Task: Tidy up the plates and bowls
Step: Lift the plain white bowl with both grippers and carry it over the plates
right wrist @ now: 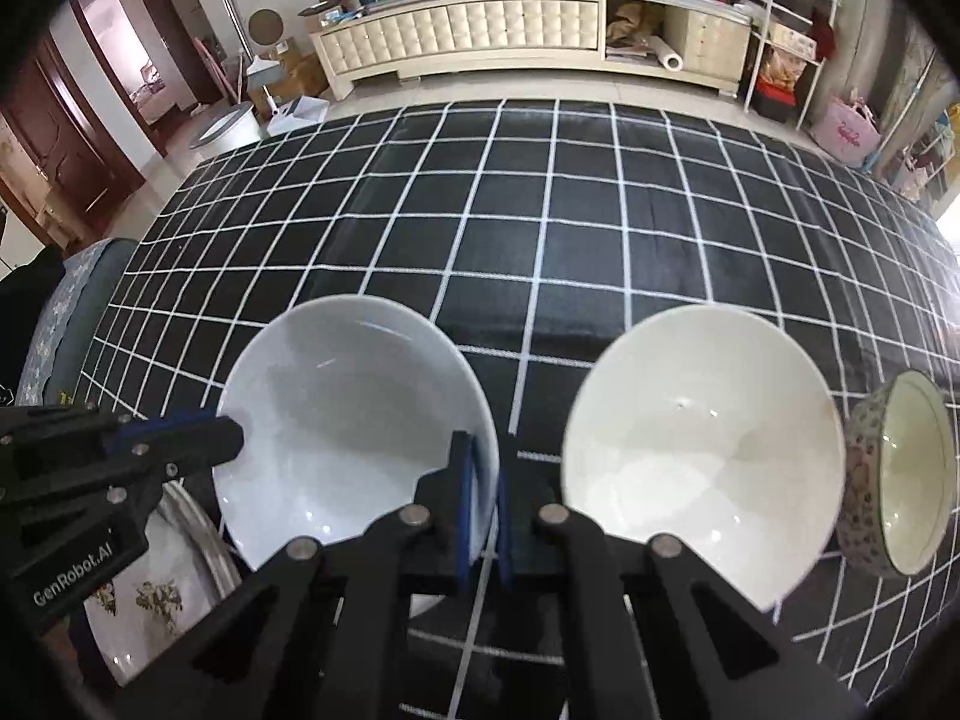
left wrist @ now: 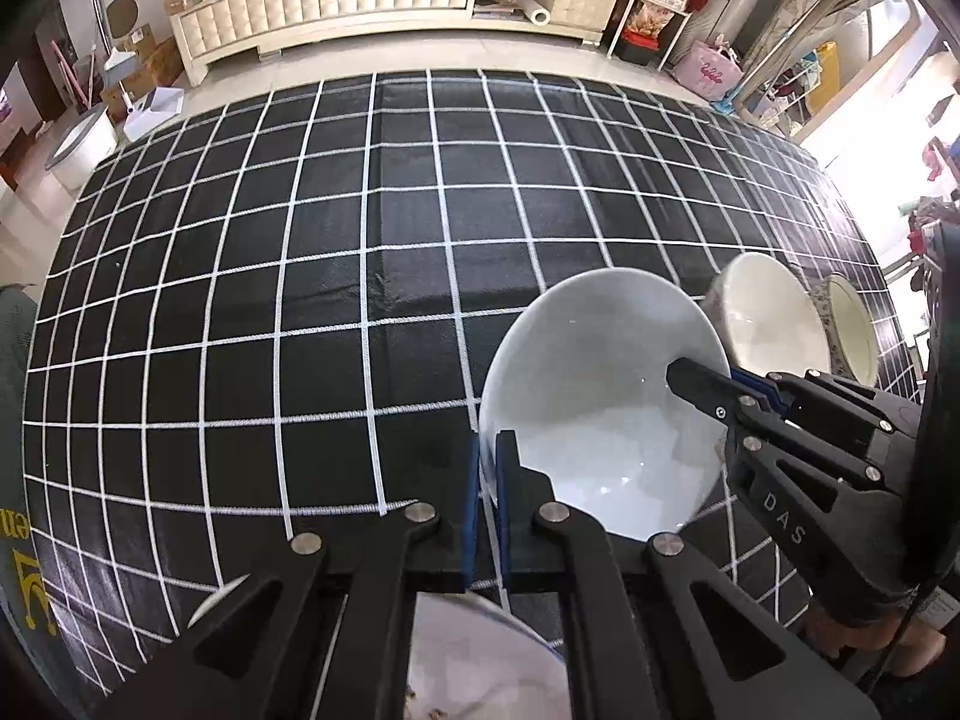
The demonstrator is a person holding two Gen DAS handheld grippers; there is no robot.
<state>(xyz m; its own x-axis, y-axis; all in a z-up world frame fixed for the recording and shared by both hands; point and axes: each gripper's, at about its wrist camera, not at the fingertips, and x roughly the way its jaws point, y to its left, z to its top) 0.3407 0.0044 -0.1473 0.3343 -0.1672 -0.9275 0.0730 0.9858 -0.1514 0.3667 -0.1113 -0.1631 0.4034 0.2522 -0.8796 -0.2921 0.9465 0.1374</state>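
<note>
A plain white bowl (left wrist: 600,396) (right wrist: 348,408) is held by both grippers at once. My left gripper (left wrist: 487,456) is shut on its left rim and shows in the right wrist view as a black tool (right wrist: 231,435) at that rim. On the opposite rim my right gripper (right wrist: 480,468) is shut, and its tip (left wrist: 720,387) reaches in from the right in the left wrist view. Under the bowl's near left side lies a flower-patterned plate (right wrist: 150,588) (left wrist: 480,660). To the right stand a cream bowl (right wrist: 702,450) (left wrist: 768,324) and a small speckled bowl (right wrist: 900,474) (left wrist: 852,330).
All of this sits on a table under a black cloth with a white grid (right wrist: 540,240) (left wrist: 300,300). A cushioned seat (right wrist: 72,300) stands at the table's left edge. Beyond the far edge are a long cream cabinet (right wrist: 480,36) and a white wire rack (right wrist: 786,30).
</note>
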